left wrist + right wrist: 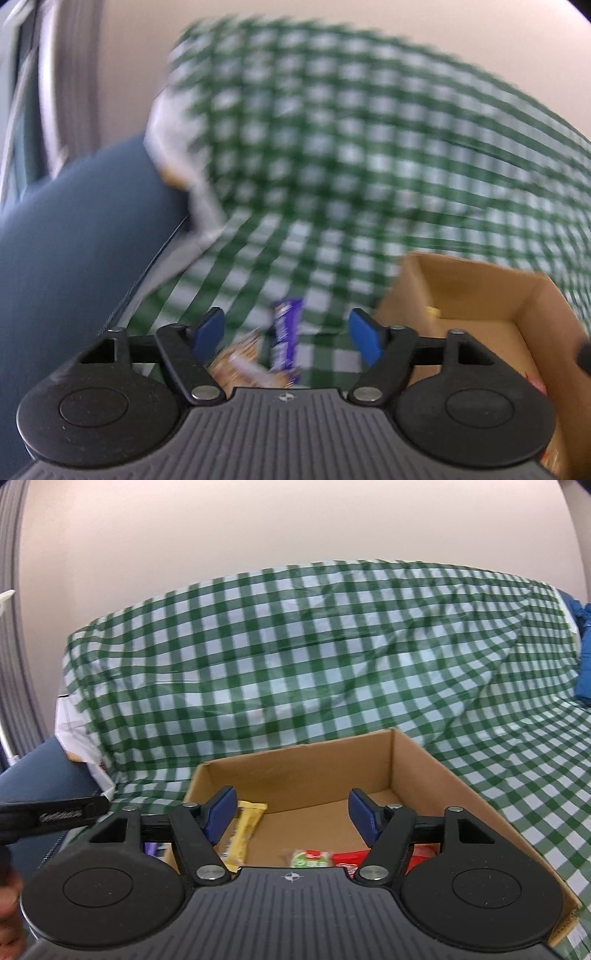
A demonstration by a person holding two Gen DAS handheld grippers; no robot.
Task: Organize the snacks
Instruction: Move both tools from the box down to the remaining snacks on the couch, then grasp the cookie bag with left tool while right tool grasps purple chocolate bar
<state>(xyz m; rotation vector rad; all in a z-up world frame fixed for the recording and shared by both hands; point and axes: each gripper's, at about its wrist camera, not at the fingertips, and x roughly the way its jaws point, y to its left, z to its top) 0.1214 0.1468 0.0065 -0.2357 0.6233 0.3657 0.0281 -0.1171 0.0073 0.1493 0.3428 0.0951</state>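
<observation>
On the green-checked cloth [332,147], beside the cardboard box [461,288]: purple snack bar [286,336], probably light, crinkly, slippery. Best pinched mid-length. Left gripper [288,332] spread wide, empty; right gripper [291,814] likewise.

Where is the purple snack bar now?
In the left wrist view, the purple snack bar lies on the checked cloth, left of the cardboard box.
</observation>
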